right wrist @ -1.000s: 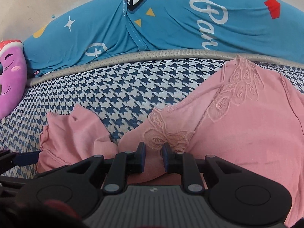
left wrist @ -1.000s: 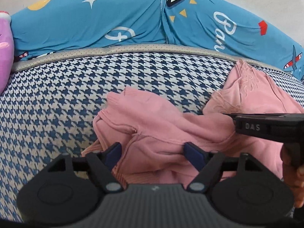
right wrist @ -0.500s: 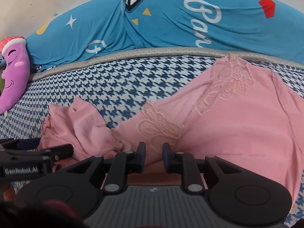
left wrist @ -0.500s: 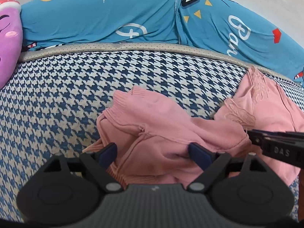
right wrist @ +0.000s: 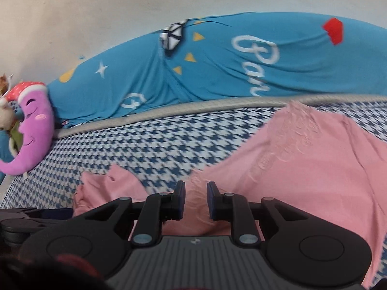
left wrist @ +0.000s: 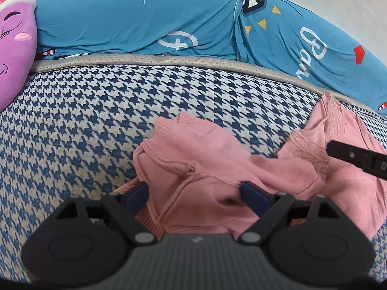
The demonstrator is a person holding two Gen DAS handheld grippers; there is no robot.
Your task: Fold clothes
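A pink garment (left wrist: 208, 159) lies crumpled on the blue and white houndstooth cover (left wrist: 84, 125); its ribbed cuff points away from me. My left gripper (left wrist: 194, 195) stands wide open low over the bunched cloth, one blue pad on each side of the folds and neither pressing them. In the right wrist view my right gripper (right wrist: 196, 201) is shut on a fold of the pink garment (right wrist: 302, 169) near its lace trim and holds it raised. The right gripper's black body (left wrist: 358, 159) reaches in from the right over the lace.
Blue printed bedding (left wrist: 145, 24) is heaped along the far side behind a beige edge band (left wrist: 169, 59). A purple moon plush (right wrist: 33, 130) lies at the far left, against a pale wall (right wrist: 96, 12). Bare houndstooth cover stretches left of the garment.
My right gripper has risen with the lace part of the garment, which now lifts off the cover. My left gripper's jaws have widened a little over the bunched cloth.
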